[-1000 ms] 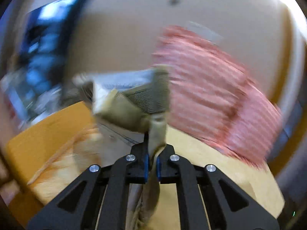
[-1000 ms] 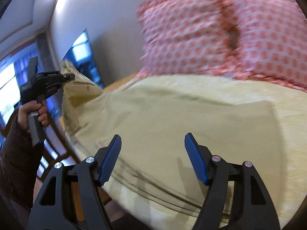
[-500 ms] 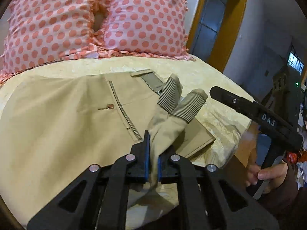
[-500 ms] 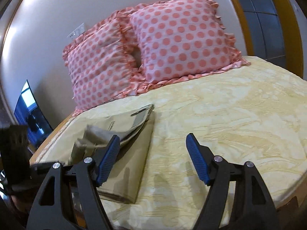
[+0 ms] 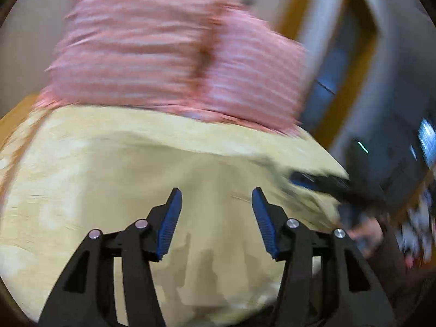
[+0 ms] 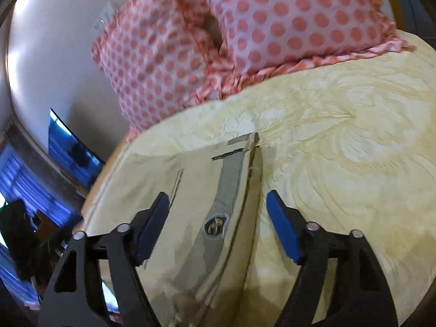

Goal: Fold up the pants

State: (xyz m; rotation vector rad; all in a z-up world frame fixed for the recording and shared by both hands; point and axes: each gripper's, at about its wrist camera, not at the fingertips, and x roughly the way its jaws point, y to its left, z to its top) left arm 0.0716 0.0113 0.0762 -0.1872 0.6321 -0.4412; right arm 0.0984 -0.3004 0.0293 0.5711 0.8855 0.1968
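Note:
The khaki pants (image 6: 190, 199) lie folded on the yellow bedspread (image 6: 340, 163), with the grey striped waistband lining (image 6: 229, 179) and a small label facing up. My right gripper (image 6: 215, 204) is open and hovers just above the waistband, one finger on each side. My left gripper (image 5: 215, 199) is open and empty above the pants (image 5: 212, 245); that view is blurred by motion. The right gripper (image 5: 327, 182) shows as a dark blur at the right of the left wrist view.
Two pink polka-dot pillows (image 6: 231, 35) lean on the wall at the head of the bed, blurred in the left wrist view (image 5: 169, 54). A television (image 6: 70, 150) hangs at the left. A doorway with an orange frame (image 5: 340, 62) is at the right.
My left gripper has opened and let go of the pants, which now lie folded on the bed. My right gripper has moved left to above the waistband.

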